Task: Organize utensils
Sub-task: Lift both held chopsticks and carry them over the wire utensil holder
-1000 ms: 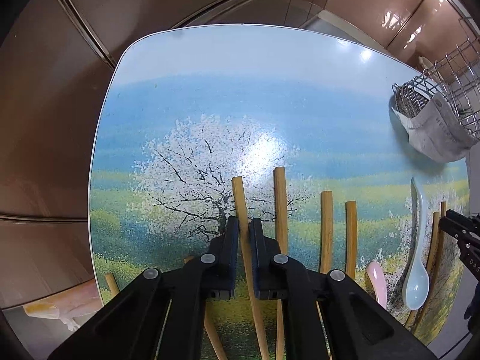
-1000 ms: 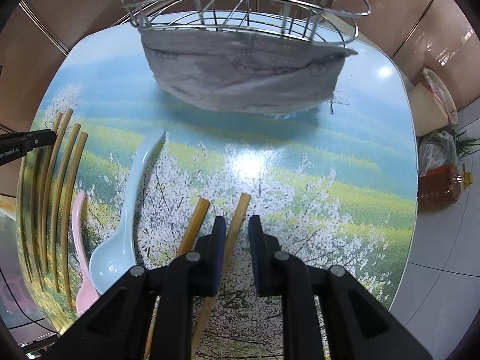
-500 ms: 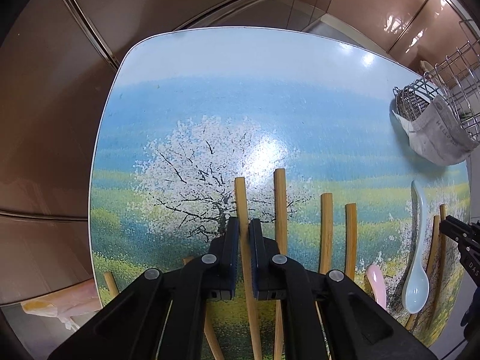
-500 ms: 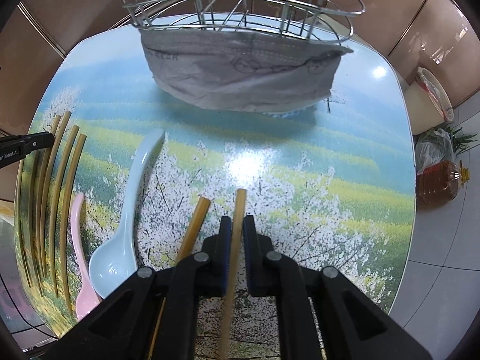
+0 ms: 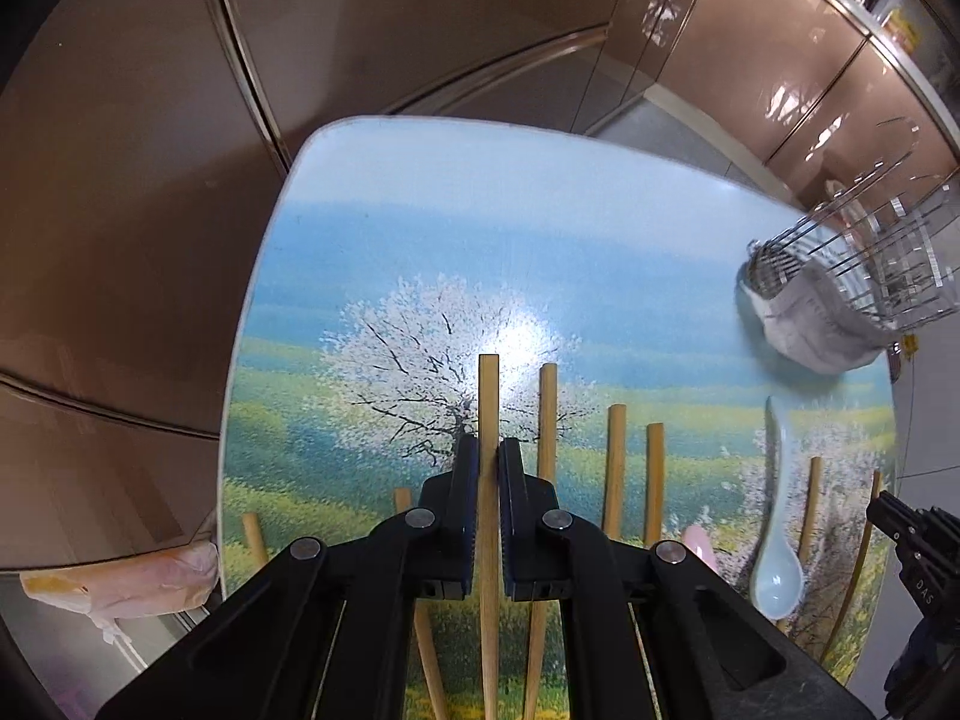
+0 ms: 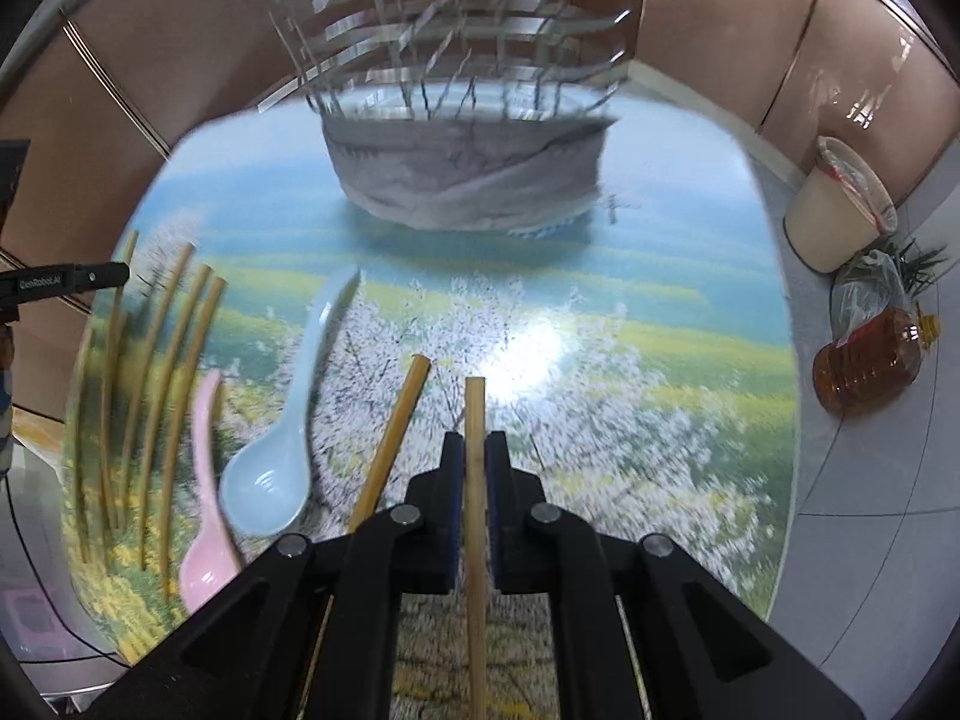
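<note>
My left gripper point(image 5: 488, 450) is shut on a bamboo chopstick point(image 5: 488, 396) and holds it above the printed table point(image 5: 420, 228). Several more chopsticks point(image 5: 615, 456) lie on the table just right of it. My right gripper point(image 6: 474, 447) is shut on another bamboo chopstick point(image 6: 475, 414), lifted off the table. A loose chopstick point(image 6: 396, 426) lies left of it. A light blue spoon point(image 6: 288, 420) and a pink spoon point(image 6: 207, 516) lie further left. The wire utensil basket point(image 6: 456, 24) wrapped in grey cloth point(image 6: 468, 180) stands at the table's far side.
A cream bucket point(image 6: 834, 210), a bag of greens point(image 6: 882, 282) and an oil bottle point(image 6: 870, 360) stand on the floor to the right. Brown cabinet walls surround the table. A plastic bag point(image 5: 120, 588) hangs off the table's left side.
My right gripper closed on a chopstick and lifted it, pulling back from the basket. My left gripper rose with its chopstick, which now points straight ahead.
</note>
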A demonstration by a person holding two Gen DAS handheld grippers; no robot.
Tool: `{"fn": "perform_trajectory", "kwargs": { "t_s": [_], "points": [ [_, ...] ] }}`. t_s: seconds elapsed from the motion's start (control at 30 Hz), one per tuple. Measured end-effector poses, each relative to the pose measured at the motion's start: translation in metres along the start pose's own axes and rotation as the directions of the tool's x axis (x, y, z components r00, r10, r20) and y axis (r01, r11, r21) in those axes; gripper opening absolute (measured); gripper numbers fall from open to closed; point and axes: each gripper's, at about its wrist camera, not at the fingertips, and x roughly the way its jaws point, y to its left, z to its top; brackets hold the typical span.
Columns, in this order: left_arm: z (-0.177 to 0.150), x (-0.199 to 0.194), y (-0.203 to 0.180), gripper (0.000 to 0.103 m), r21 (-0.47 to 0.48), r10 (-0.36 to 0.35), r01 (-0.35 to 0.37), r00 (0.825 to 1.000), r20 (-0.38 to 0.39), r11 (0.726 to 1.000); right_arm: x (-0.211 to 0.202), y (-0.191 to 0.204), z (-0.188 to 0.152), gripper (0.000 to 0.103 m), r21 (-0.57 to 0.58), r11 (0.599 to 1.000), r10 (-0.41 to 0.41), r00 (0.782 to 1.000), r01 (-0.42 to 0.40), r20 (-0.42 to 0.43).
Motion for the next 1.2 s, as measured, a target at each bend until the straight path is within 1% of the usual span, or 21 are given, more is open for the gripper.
{"fn": "perform_trajectory", "kwargs": {
  "t_s": [0.17, 0.27, 0.3, 0.37, 0.47, 0.57, 0.7, 0.73, 0.77, 0.83, 0.87, 0.93, 1.03, 1.07, 1.1, 1.13, 1.2],
  "points": [
    [-0.014, -0.044, 0.001, 0.006, -0.003, -0.021, 0.022, 0.997, 0.069, 1.000, -0.051, -0.013, -0.020, 0.006, 0.026, 1.000, 0.006, 0.996, -0.009, 0.091],
    [-0.026, -0.070, 0.003, 0.006, -0.002, -0.036, 0.036, 0.993, 0.109, 0.999, -0.073, -0.006, -0.025, 0.006, 0.027, 1.000, 0.001, 0.991, -0.005, 0.132],
    [-0.029, -0.080, 0.003, 0.006, -0.002, -0.041, 0.042, 0.991, 0.123, 0.999, -0.087, -0.005, -0.032, 0.006, 0.026, 1.000, 0.000, 0.988, -0.004, 0.153],
    [-0.037, -0.099, 0.004, 0.006, 0.000, -0.049, 0.049, 0.987, 0.153, 0.999, -0.103, 0.001, -0.036, 0.006, 0.024, 1.000, 0.001, 0.983, -0.006, 0.183],
    [-0.052, -0.133, 0.004, 0.006, -0.002, -0.063, 0.065, 0.976, 0.210, 0.998, -0.124, 0.008, -0.042, 0.006, 0.023, 1.000, 0.004, 0.973, -0.009, 0.230],
    [-0.060, -0.160, 0.002, 0.006, -0.006, -0.076, 0.080, 0.964, 0.257, 0.997, -0.151, 0.019, -0.046, 0.006, 0.017, 1.000, 0.009, 0.958, -0.014, 0.287],
    [-0.061, -0.202, 0.002, 0.006, -0.002, -0.099, 0.105, 0.939, 0.328, 0.994, -0.187, 0.029, -0.042, 0.006, -0.001, 1.000, 0.020, 0.931, -0.021, 0.364],
    [-0.059, -0.212, 0.000, 0.006, -0.002, -0.108, 0.116, 0.932, 0.347, 0.993, -0.191, 0.031, -0.041, 0.006, -0.003, 1.000, 0.022, 0.926, -0.023, 0.376],
    [-0.057, -0.217, -0.001, 0.006, -0.001, -0.116, 0.125, 0.926, 0.358, 0.992, -0.202, 0.032, -0.035, 0.006, -0.007, 1.000, 0.027, 0.917, -0.026, 0.398],
    [-0.046, -0.235, -0.008, 0.006, 0.005, -0.141, 0.152, 0.909, 0.391, 0.988, -0.217, 0.034, -0.024, 0.006, -0.014, 1.000, 0.030, 0.902, -0.027, 0.432],
    [-0.042, -0.239, -0.012, 0.006, 0.009, -0.150, 0.160, 0.904, 0.401, 0.987, -0.222, 0.035, -0.021, 0.006, -0.017, 1.000, 0.031, 0.896, -0.027, 0.442],
    [-0.028, -0.254, -0.023, 0.006, 0.026, -0.177, 0.184, 0.886, 0.428, 0.983, -0.240, 0.034, -0.003, 0.006, -0.025, 0.999, 0.033, 0.878, -0.024, 0.478],
    [0.002, -0.273, -0.046, 0.006, 0.055, -0.223, 0.224, 0.853, 0.472, 0.973, -0.260, 0.035, 0.024, 0.006, -0.036, 0.999, 0.033, 0.853, -0.016, 0.522],
    [0.008, -0.276, -0.051, 0.006, 0.060, -0.235, 0.236, 0.846, 0.479, 0.970, -0.267, 0.035, 0.034, 0.006, -0.040, 0.999, 0.032, 0.844, -0.012, 0.535],
    [0.022, -0.279, -0.060, 0.006, 0.066, -0.256, 0.258, 0.833, 0.490, 0.964, -0.272, 0.034, 0.044, 0.006, -0.044, 0.999, 0.030, 0.836, -0.007, 0.548],
    [0.029, -0.281, -0.064, 0.006, 0.070, -0.267, 0.268, 0.826, 0.496, 0.961, -0.276, 0.033, 0.050, 0.006, -0.045, 0.999, 0.028, 0.831, -0.003, 0.556],
    [0.052, -0.280, -0.083, 0.006, 0.087, -0.297, 0.296, 0.804, 0.515, 0.951, -0.284, 0.029, 0.074, 0.006, -0.046, 0.999, 0.029, 0.811, -0.003, 0.584]
  ]
}}
